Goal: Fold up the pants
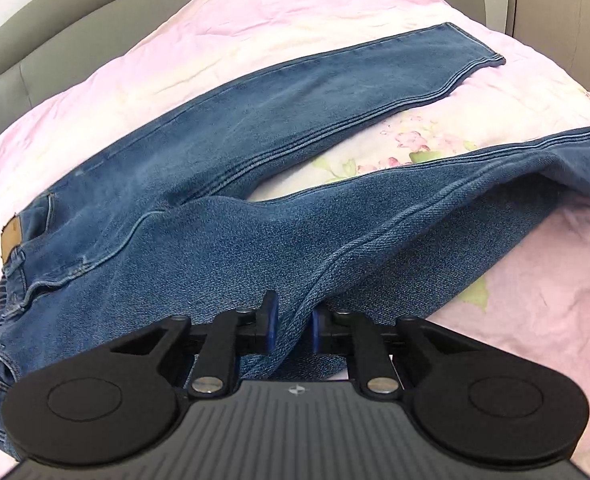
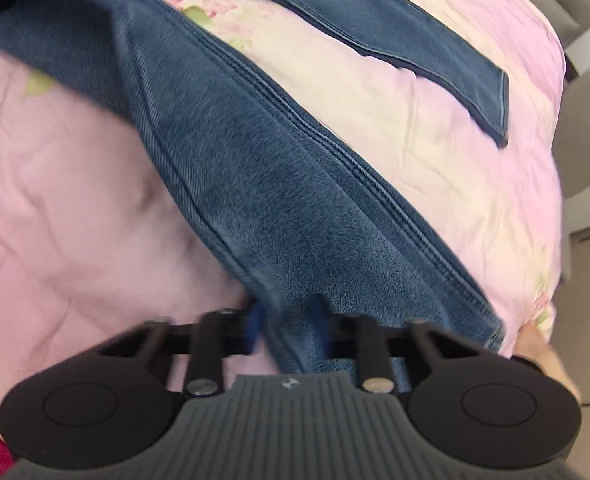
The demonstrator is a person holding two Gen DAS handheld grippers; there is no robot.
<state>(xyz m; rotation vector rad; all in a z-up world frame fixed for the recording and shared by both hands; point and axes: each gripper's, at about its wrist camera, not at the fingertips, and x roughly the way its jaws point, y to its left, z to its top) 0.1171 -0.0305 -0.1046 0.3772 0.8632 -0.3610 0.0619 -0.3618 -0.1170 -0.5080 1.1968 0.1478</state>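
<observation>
Blue jeans (image 1: 223,168) lie on a pink bed cover, waistband with a tan patch (image 1: 11,236) at the left. The far leg (image 1: 335,80) lies flat, hem to the upper right. The near leg (image 1: 375,216) is lifted off the bed. My left gripper (image 1: 293,328) is shut on the near leg's outer edge by the hip. My right gripper (image 2: 287,328) is shut on the same leg (image 2: 263,184) near its hem end. The far leg's hem (image 2: 491,100) shows at the right wrist view's upper right.
The pink floral bed cover (image 1: 515,300) spans both views. A grey headboard (image 1: 55,40) runs behind the bed. Grey furniture (image 2: 583,132) and floor lie past the bed's right edge. A hand (image 2: 543,360) shows by the right gripper.
</observation>
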